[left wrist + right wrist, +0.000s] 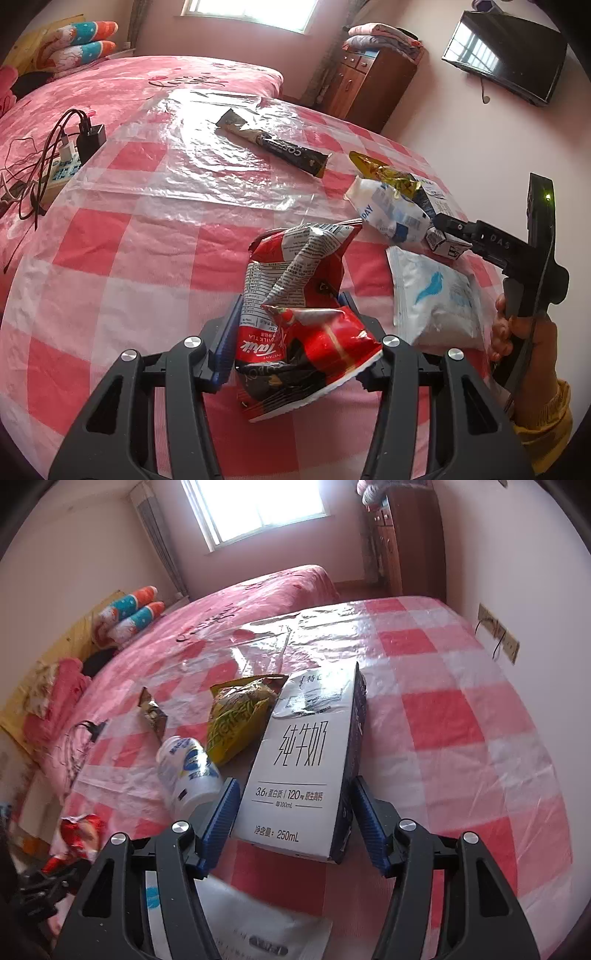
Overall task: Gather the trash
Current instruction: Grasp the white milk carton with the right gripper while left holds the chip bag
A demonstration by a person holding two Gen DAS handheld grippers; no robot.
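My left gripper (295,332) is clamped on the crumpled red milk-tea packet (295,295), both blue pads pressed into its sides, the packet lifted clear of the checked tablecloth (129,240). At two o'clock from it lies a flat white pouch (432,295), and past that my right hand (517,328) steers the other tool. My right gripper (295,827) has the white milk carton (306,760) between its blue pads; the left pad touches the carton's side, the right one sits just beside it, so I can't tell if the grip is firm. At ten o'clock from the carton rests a white yogurt bottle (188,768), then a yellow snack bag (236,716). Far off at twelve o'clock, a black coffee sachet (277,144) lies on the cloth.
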